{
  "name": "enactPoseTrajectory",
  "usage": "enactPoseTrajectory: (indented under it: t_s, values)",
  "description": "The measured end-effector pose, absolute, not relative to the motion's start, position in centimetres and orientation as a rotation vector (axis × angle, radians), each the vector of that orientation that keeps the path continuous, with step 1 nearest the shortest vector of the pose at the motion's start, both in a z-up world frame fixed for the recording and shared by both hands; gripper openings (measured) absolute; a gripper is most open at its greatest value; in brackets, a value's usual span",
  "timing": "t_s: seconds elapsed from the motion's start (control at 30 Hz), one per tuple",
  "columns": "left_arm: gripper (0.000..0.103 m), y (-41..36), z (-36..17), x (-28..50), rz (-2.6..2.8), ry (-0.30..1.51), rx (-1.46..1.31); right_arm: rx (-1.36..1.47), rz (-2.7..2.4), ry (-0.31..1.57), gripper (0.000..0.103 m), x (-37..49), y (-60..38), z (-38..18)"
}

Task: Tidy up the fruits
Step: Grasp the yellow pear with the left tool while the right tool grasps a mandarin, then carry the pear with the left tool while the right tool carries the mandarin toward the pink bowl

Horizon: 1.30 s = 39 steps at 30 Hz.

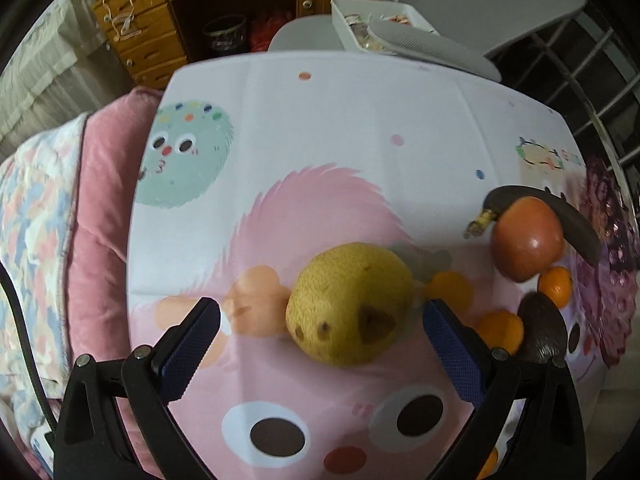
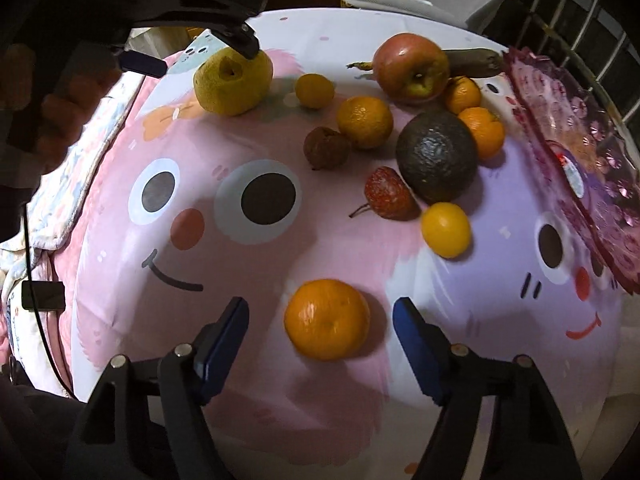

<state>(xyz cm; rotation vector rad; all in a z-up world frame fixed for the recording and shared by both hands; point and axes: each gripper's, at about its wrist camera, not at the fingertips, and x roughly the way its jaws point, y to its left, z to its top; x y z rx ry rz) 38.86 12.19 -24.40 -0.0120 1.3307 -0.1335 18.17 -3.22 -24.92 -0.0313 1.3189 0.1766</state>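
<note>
Nothing is sorted yet: the fruits lie loose on the table (image 2: 280, 400), the left gripper (image 1: 320, 320) spread around the pear (image 1: 348, 304) and the right gripper (image 2: 320, 320) spread around a mandarin (image 2: 327, 319), touching neither.

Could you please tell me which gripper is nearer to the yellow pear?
Left. The left gripper hangs right over the pear, fingers either side; the right gripper brackets an orange well away.

We are in a home, likely a bedroom. We see a wooden desk with drawers (image 1: 148, 28), a pink cushion (image 1: 100, 216) on patterned bedding (image 1: 32, 232), and a cartoon tablecloth (image 1: 340, 128).
</note>
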Motion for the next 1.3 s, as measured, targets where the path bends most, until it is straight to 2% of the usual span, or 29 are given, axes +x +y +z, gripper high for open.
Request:
enactPoseTrajectory:
  t_s: [0.3, 0.43, 0.63, 0.97, 1.3]
  values:
    - [0.101, 12.0, -27.3, 39.9, -0.169, 1.368, -0.034, -0.033, 0.178, 1.374, 0.053, 19.3, -3.0, -26.1]
    - [0.094, 11.8, -27.9, 40.1, -0.181, 1.375, -0.055, -0.026, 0.159, 1.389, 0.047, 19.5, -2.7, -26.4]
    - [0.071, 11.4, -28.3, 39.9, -0.265, 1.346, -0.095, -0.020, 0.146, 1.389, 0.045, 19.3, -2.1, -26.5]
    - [0.070, 11.9, -27.7, 38.8, -0.262, 1.348, -0.120, -0.001, 0.098, 1.411, 0.044, 18.2, -2.8, -25.2]
    - [0.070, 12.8, -23.0, 31.2, -0.338, 1.339, -0.113, 0.101, 0.015, 1.374, 0.044, 14.9, -3.1, -21.1]
